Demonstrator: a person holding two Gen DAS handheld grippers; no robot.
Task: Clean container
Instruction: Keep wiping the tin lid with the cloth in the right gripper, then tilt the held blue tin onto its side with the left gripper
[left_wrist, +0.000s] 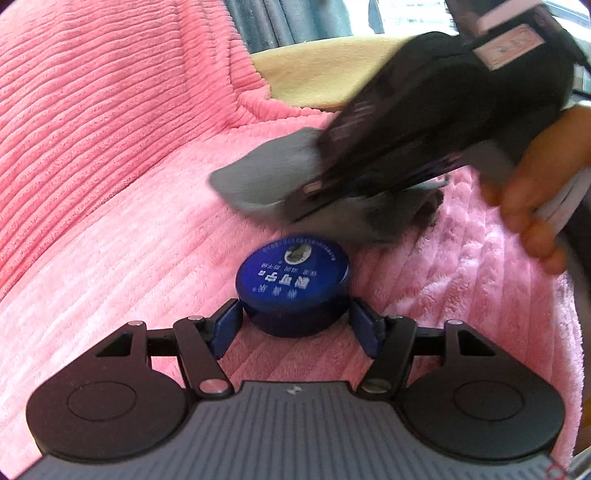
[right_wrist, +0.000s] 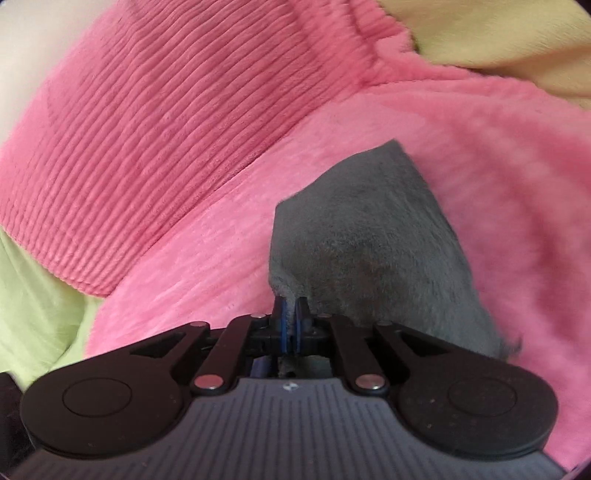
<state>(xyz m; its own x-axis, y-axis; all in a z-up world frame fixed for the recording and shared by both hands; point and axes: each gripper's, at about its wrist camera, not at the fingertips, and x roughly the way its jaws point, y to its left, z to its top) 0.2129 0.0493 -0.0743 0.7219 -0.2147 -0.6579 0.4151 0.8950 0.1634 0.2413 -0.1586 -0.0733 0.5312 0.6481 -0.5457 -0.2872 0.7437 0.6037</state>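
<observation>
A small round blue container (left_wrist: 293, 280) with a printed lid rests on the pink blanket (left_wrist: 129, 229). My left gripper (left_wrist: 293, 317) is shut on its sides, blue pads touching both flanks. My right gripper (right_wrist: 290, 314) is shut on a grey cloth (right_wrist: 369, 243), which hangs forward from the pads. In the left wrist view the right gripper (left_wrist: 317, 195) is blurred and holds the grey cloth (left_wrist: 258, 177) just behind and above the container's lid. Whether the cloth touches the lid I cannot tell.
The pink ribbed blanket (right_wrist: 147, 147) rises in a thick fold at the left. A yellow-green sheet (right_wrist: 37, 295) shows at the edges, and tan bedding (left_wrist: 314, 70) lies behind. A hand (left_wrist: 535, 195) grips the right tool.
</observation>
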